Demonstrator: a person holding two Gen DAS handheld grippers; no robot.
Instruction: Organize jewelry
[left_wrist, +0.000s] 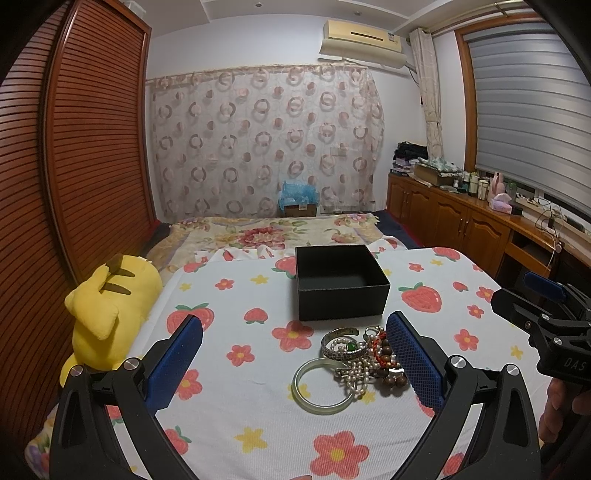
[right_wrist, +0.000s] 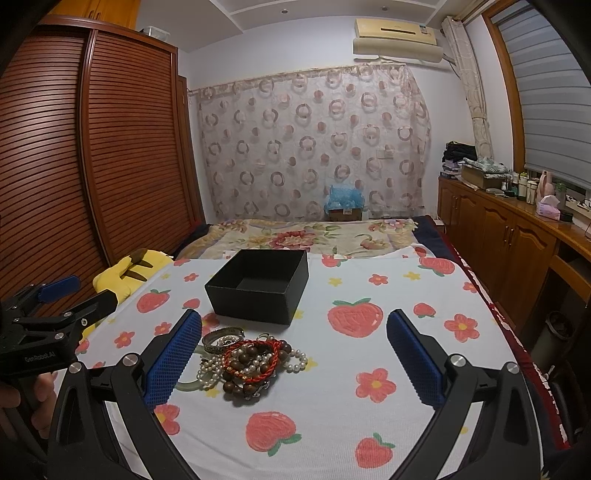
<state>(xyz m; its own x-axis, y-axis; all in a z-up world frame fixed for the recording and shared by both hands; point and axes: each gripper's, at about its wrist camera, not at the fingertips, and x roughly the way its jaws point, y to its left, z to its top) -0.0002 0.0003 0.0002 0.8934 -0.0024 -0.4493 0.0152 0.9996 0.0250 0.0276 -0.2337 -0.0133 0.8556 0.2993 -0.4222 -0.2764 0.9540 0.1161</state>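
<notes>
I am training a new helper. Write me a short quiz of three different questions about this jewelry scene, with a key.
1. True or false: the black box already holds jewelry.
2. Which piece lies nearest the left gripper's camera: A) the pale green bangle, B) the silver bracelet, C) the wooden bead bracelet?
3. Fill in: both the left gripper and the right gripper are ____ and hold nothing.

Key
1. False; the box interior that shows looks empty, and the jewelry lies in a pile on the strawberry cloth in front of it.
2. A
3. open
</notes>
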